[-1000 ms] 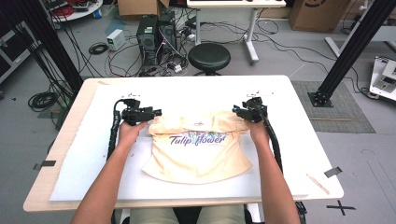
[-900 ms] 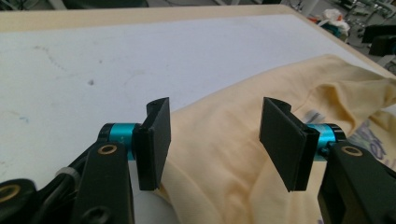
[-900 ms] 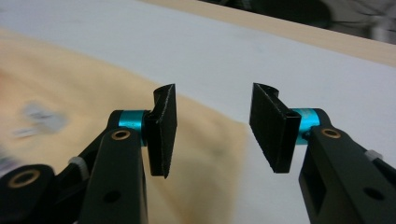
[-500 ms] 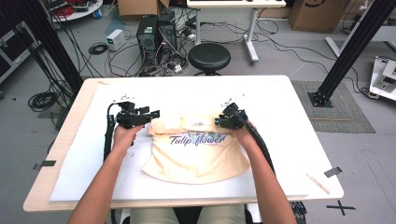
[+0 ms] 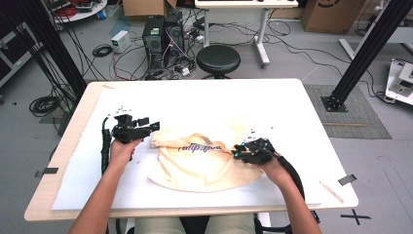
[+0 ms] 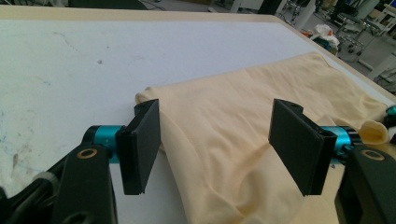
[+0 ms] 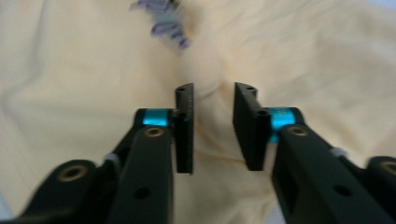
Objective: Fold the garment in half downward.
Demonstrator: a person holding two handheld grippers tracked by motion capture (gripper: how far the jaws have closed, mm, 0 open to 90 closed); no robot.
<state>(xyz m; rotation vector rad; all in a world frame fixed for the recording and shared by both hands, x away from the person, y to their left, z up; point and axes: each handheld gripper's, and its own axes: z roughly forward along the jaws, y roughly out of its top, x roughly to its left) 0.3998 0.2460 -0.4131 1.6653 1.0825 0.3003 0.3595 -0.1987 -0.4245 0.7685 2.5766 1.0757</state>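
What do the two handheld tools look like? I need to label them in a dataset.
Both match. The left tool has flat black rectangular jaws on turquoise metal collars, with black arms bearing brass-coloured pivot rings. The right tool shows the same black jaws, turquoise collars and brass rings. In the high view a thick black cable trails from each along the person's forearm. The forearms are bare, with no sleeves.

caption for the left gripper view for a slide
Open left gripper straddling the folded edge of a cream T-shirt on the white table.
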